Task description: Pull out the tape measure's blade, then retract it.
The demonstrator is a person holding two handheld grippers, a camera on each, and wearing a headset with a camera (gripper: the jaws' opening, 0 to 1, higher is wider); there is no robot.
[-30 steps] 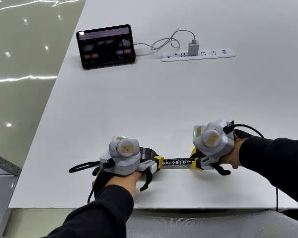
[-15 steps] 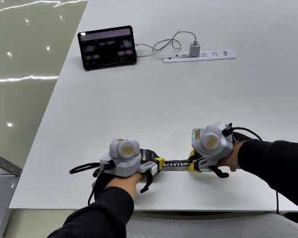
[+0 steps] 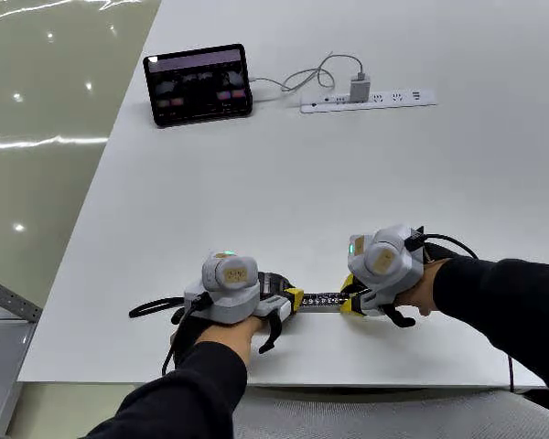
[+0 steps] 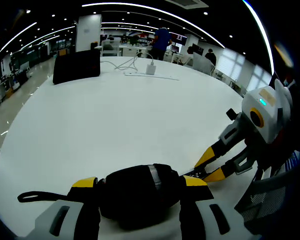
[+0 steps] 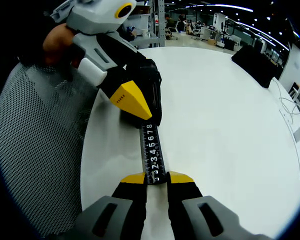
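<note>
Holding item one, the left gripper point(image 3: 286, 299): my jaws are clamped on either side of the black tape measure case point(image 4: 140, 196), which sits on the white table point(image 3: 329, 183) near its front edge. The case's black wrist strap point(image 3: 152, 308) trails off to the left along the tabletop.

Item two, the right gripper point(image 5: 156, 178): jaws pinched together on the free end of the blade point(image 5: 150, 147). A short length of blade is out, running straight from the case mouth to my yellow jaw tips, with numerals up to about 8 readable in the right gripper view. The blade lies low over the table, roughly parallel to the front edge.

Item three, edges: both grippers work close to the table's near edge, with the mesh chair seat point(image 5: 35, 150) just beyond it. The table's left edge lies to the left of the strap, with polished floor beyond.

Item four, open room: bare white surface stretches to my right and forward of both grippers. Well apart, toward the far side, stand a dark tablet point(image 3: 198, 84) propped up, a white power strip point(image 3: 371, 101) with a charger point(image 3: 358, 90) plugged in, and a cable point(image 3: 297, 80) joining tablet and charger.
</note>
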